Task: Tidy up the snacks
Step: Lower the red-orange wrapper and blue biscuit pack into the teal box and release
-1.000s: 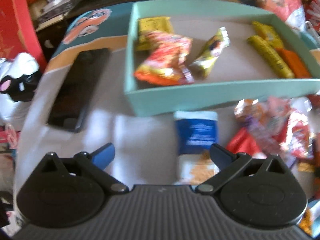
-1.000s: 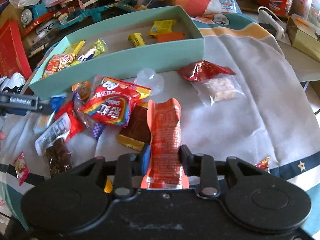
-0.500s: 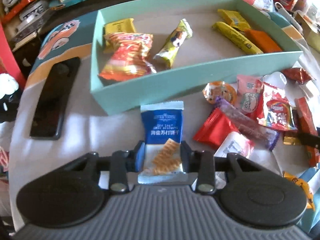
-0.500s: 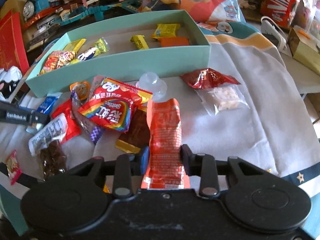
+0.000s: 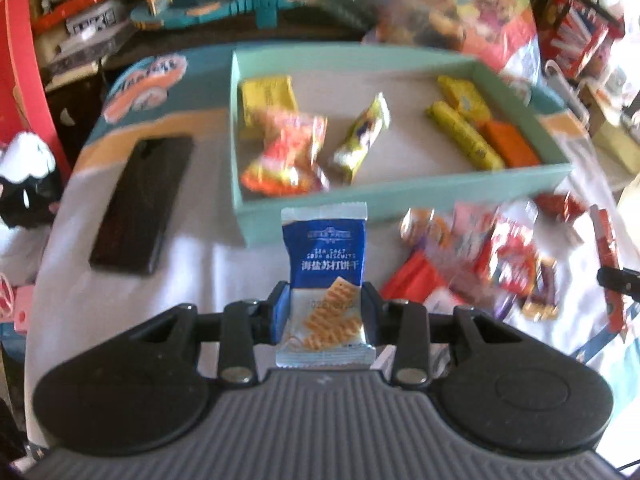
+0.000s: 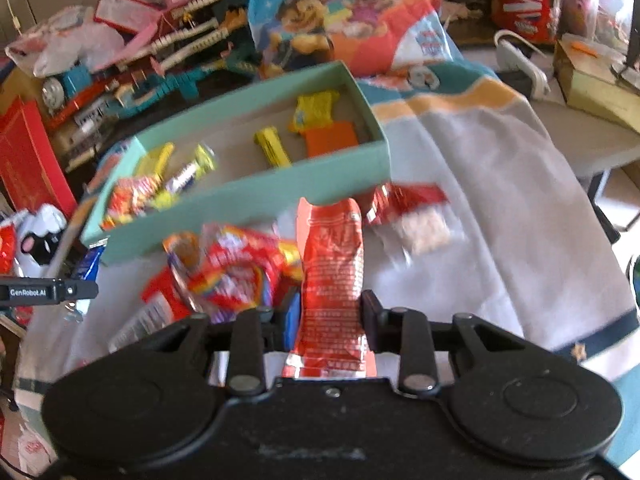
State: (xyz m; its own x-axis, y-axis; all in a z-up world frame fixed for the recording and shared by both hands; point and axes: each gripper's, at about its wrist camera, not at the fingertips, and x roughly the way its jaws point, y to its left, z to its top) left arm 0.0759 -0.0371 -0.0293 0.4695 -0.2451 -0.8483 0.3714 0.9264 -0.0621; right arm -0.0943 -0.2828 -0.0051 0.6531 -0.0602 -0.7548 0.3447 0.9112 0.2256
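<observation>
My left gripper [image 5: 325, 308] is shut on a blue and white biscuit packet [image 5: 325, 264] and holds it upright above the cloth, just in front of the teal box [image 5: 400, 200]. My right gripper [image 6: 330, 312] is shut on a long orange-red snack packet [image 6: 332, 268] and holds it over the loose pile of snacks [image 6: 232, 276], near the teal box's front wall [image 6: 248, 204]. The box holds several yellow, orange and red snacks [image 5: 286, 156]. The left gripper's side shows at the left edge of the right wrist view [image 6: 48, 291].
A black phone [image 5: 144, 200] lies on the cloth left of the box. Loose snacks [image 5: 500, 256] lie right of my left gripper. A red and clear packet [image 6: 408, 212] lies right of the box. Toys [image 6: 160, 60] and a cartoon bag [image 6: 344, 16] crowd the back.
My left gripper closed on the biscuit packet and lifted it off the cloth. My right gripper raised the orange-red packet and moved it toward the box.
</observation>
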